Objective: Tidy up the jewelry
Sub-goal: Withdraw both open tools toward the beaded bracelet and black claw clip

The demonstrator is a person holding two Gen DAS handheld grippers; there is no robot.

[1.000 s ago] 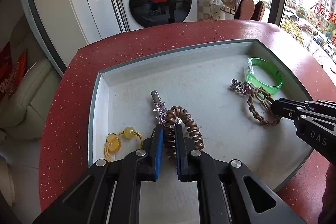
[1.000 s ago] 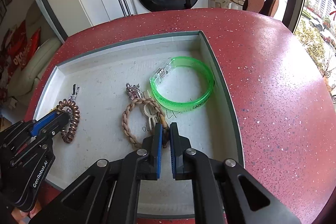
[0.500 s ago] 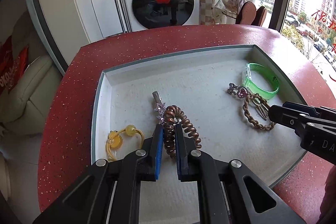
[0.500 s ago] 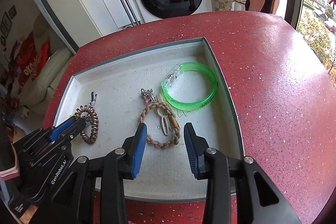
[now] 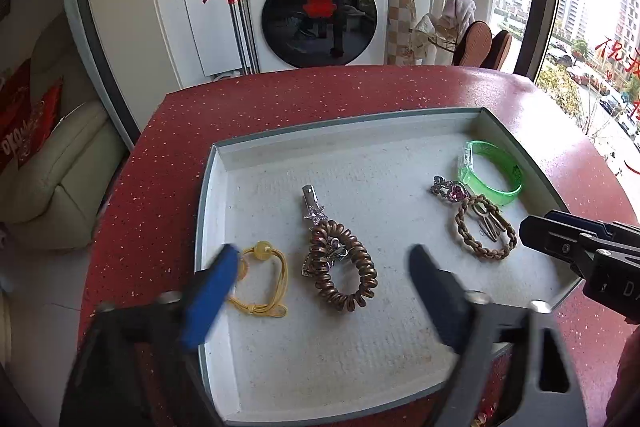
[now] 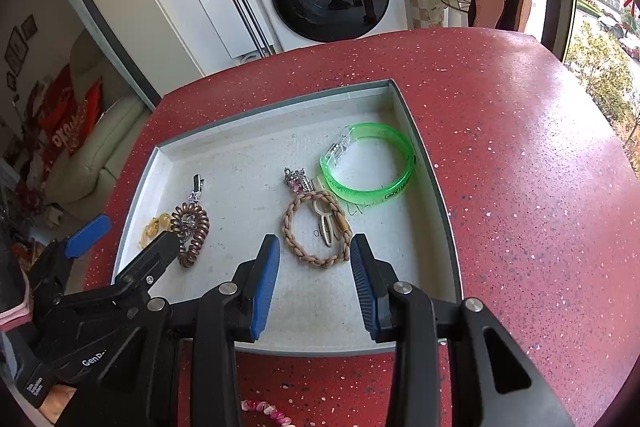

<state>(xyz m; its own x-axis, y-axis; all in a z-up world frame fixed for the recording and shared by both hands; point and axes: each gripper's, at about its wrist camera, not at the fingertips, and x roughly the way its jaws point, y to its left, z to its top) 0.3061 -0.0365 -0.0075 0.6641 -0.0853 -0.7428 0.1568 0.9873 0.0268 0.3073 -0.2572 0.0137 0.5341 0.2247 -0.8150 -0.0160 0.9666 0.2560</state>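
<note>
My left gripper point(image 5: 320, 267) has its jaws wide apart w/ nothing in them, the brown spiral hair tie point(image 5: 344, 267) lying loose just ahead between them on the tray point(image 5: 360, 355), yellow elastic point(image 5: 262, 281) by the left jaw. My right gripper point(image 6: 314, 267) is spread & empty too, braided bracelet point(image 6: 316, 227) just ahead of the tips, green bangle point(image 6: 370, 163) further out, front-right. I judge the coil light, springy & prob. apt to squirm, so pinch across one side of the loop; the bangle looks stiff & slick, so take it by the rim.

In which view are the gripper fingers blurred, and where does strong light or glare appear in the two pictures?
Left wrist view: the left gripper is smeared by motion blur, fingers spread open, while the tray stays sharp; the window is overexposed. Right wrist view: the right gripper is crisp, and daylight puts a sheen on the red table.
</note>
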